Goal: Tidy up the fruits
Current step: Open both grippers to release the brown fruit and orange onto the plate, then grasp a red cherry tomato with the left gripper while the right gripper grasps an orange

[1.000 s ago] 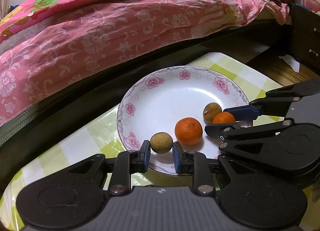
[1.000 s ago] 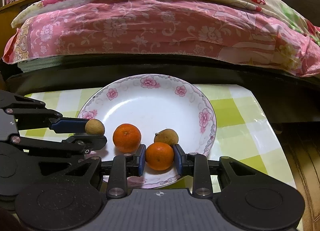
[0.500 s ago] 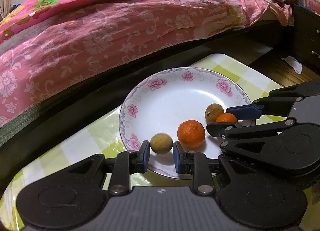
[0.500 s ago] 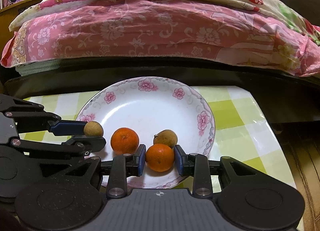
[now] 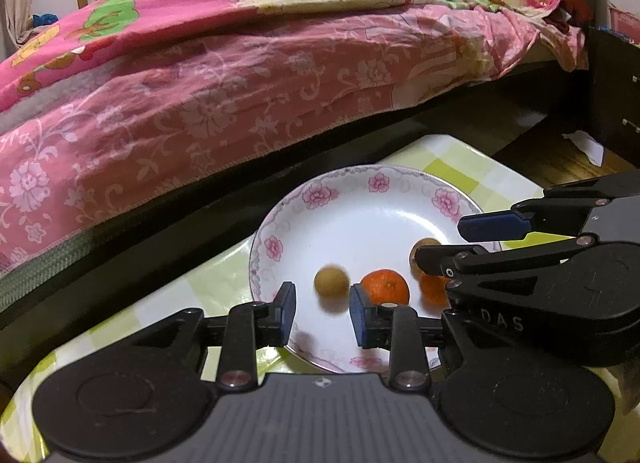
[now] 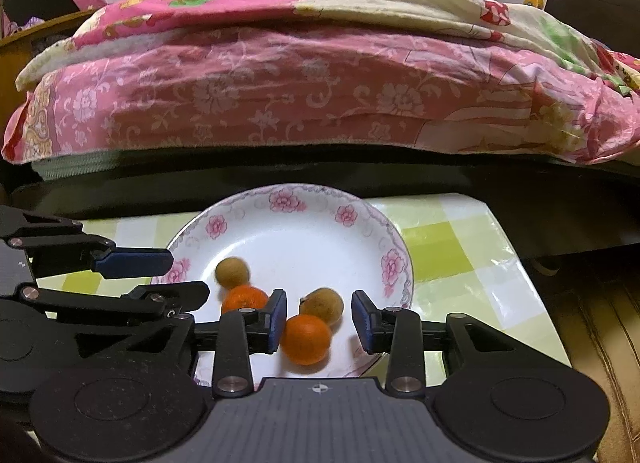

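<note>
A white plate with pink flowers (image 5: 360, 203) (image 6: 296, 203) sits on a green-checked tablecloth. My left gripper (image 5: 322, 309) is open; a small brown round fruit (image 5: 331, 282) (image 6: 232, 272), blurred, lies loose on the plate between its fingers. My right gripper (image 6: 319, 321) is open; an orange (image 6: 306, 339) (image 5: 434, 289) lies loose between its fingers. A second orange (image 5: 385, 286) (image 6: 244, 298) and another brown fruit (image 6: 323, 305) (image 5: 426, 247) also lie on the plate.
A bed with pink floral bedding (image 5: 240, 83) (image 6: 320, 83) and a dark frame runs close behind the table. The tablecloth (image 6: 452, 247) ends at the right, with wooden floor (image 6: 592, 323) beyond. A dark cabinet (image 5: 612, 95) stands at far right.
Both grippers have opened and let go of their fruits: the brown fruit and the orange now lie on the plate. Both grippers have pulled back a little.
</note>
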